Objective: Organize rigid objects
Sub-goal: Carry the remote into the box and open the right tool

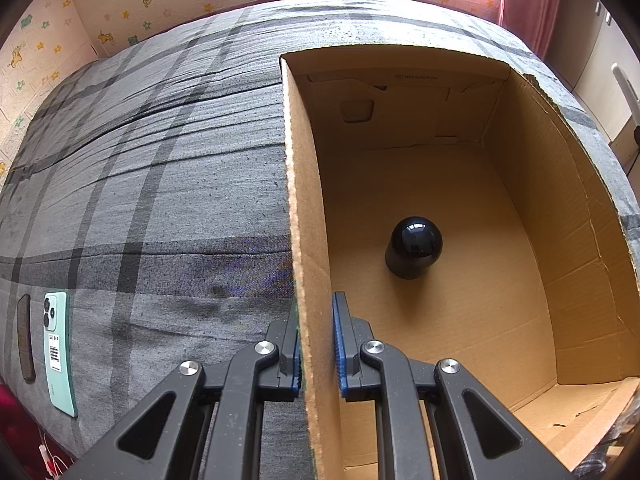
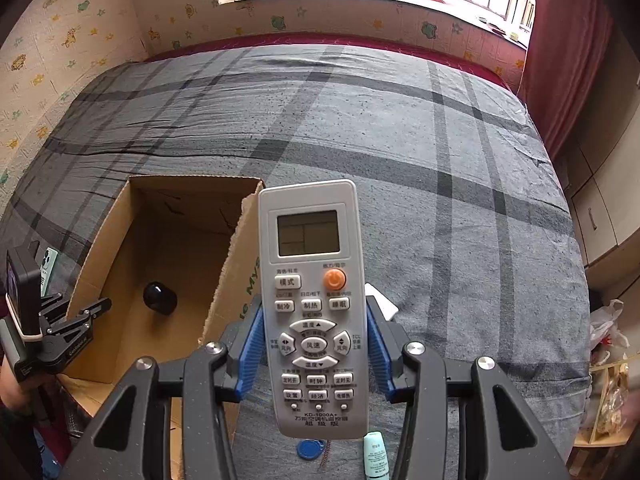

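Observation:
An open cardboard box (image 1: pixel 308 200) stands on the grey plaid bed (image 1: pixel 160 160). A black dome-topped object (image 1: pixel 414 247) sits on the box floor and also shows in the right wrist view (image 2: pixel 160 298). My left gripper (image 1: pixel 316 340) is shut on the box's left wall, one blue pad on each side. My right gripper (image 2: pixel 314 344) is shut on a white air-conditioner remote (image 2: pixel 312 300) and holds it above the bed, just right of the box (image 2: pixel 236 248). The left gripper (image 2: pixel 86 314) also shows at the box's left wall in the right wrist view.
A mint-green phone (image 1: pixel 59 352) and a dark flat bar (image 1: pixel 25 338) lie on the bed left of the box. A blue round tag (image 2: pixel 308 449) and a small pale-green tube (image 2: pixel 376 456) lie under the remote. Walls and a window stand beyond the bed.

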`<action>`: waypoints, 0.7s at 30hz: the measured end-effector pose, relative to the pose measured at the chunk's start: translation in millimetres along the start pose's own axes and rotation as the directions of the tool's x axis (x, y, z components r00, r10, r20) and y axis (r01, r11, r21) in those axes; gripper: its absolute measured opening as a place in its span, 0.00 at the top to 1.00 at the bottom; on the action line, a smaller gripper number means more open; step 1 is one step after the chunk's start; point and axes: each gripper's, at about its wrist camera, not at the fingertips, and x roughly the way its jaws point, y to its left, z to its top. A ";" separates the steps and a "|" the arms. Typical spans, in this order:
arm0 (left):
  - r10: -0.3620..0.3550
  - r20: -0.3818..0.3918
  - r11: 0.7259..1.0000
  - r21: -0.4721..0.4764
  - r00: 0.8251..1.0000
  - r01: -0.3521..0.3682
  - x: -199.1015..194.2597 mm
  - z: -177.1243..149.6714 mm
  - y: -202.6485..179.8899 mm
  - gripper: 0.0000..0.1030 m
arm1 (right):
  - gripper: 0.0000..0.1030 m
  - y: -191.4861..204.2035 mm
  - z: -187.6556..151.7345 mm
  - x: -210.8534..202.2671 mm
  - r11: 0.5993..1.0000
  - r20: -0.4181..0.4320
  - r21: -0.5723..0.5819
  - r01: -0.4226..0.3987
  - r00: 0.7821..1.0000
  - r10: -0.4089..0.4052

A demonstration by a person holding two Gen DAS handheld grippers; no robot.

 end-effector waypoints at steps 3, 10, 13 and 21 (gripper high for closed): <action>-0.001 0.000 1.000 0.000 1.000 0.001 0.0 0.4 0.3 0.87 | 0.51 15.0 6.8 0.4 1.000 0.005 -0.022 -0.019 1.000 0.019; -0.005 0.000 1.000 -0.002 1.000 0.005 0.0 -0.1 1.7 0.87 | 0.52 47.4 18.5 5.4 0.996 0.004 -0.064 -0.068 0.998 0.069; -0.003 0.001 1.000 0.001 1.000 0.003 0.1 -0.4 1.1 0.87 | 0.51 62.2 22.6 8.7 0.993 0.001 -0.082 -0.087 0.996 0.087; -0.003 0.000 1.000 0.001 1.000 0.003 0.4 -0.5 1.2 0.87 | 0.51 100.7 30.5 24.0 0.985 -0.027 -0.109 -0.135 0.991 0.133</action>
